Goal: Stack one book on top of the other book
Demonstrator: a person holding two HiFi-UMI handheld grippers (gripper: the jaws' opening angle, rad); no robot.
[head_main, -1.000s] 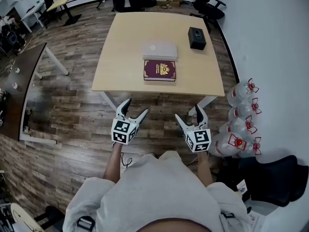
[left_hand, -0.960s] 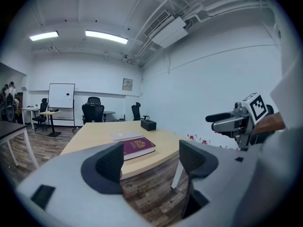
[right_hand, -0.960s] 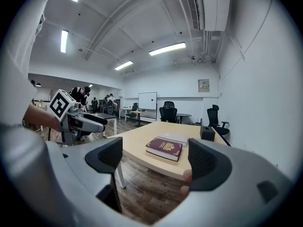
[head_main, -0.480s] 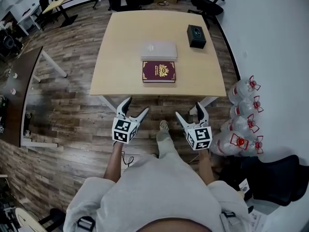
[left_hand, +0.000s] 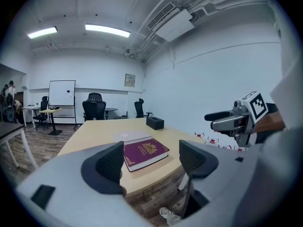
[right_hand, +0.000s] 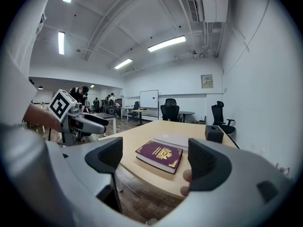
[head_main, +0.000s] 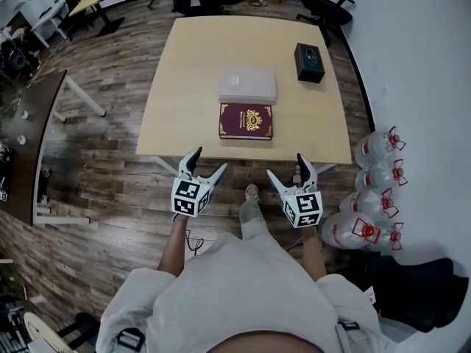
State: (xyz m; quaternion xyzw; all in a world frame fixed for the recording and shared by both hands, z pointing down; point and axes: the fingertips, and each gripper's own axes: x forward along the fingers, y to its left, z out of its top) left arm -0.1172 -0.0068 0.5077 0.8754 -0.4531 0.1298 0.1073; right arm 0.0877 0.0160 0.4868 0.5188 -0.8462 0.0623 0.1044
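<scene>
A maroon book (head_main: 246, 120) with a gold crest lies near the front edge of the light wood table (head_main: 184, 65). A pale grey book (head_main: 247, 84) lies flat just behind it, almost touching. Both books show between the jaws in the left gripper view, maroon book (left_hand: 145, 152) and grey book (left_hand: 130, 136), and in the right gripper view, maroon book (right_hand: 160, 155) and grey book (right_hand: 173, 140). My left gripper (head_main: 204, 170) and right gripper (head_main: 288, 174) hang open and empty over the floor, short of the table's front edge.
A small black box (head_main: 309, 62) stands at the table's back right. Several large water bottles with red caps (head_main: 375, 190) crowd the floor to the right by the white wall. A dark desk (head_main: 29, 131) stands at the left. Office chairs (head_main: 327, 6) sit behind the table.
The view has shifted closer to the table, with the person's foot now showing below. Both grippers stay open and hold the same pose in front of the body.
</scene>
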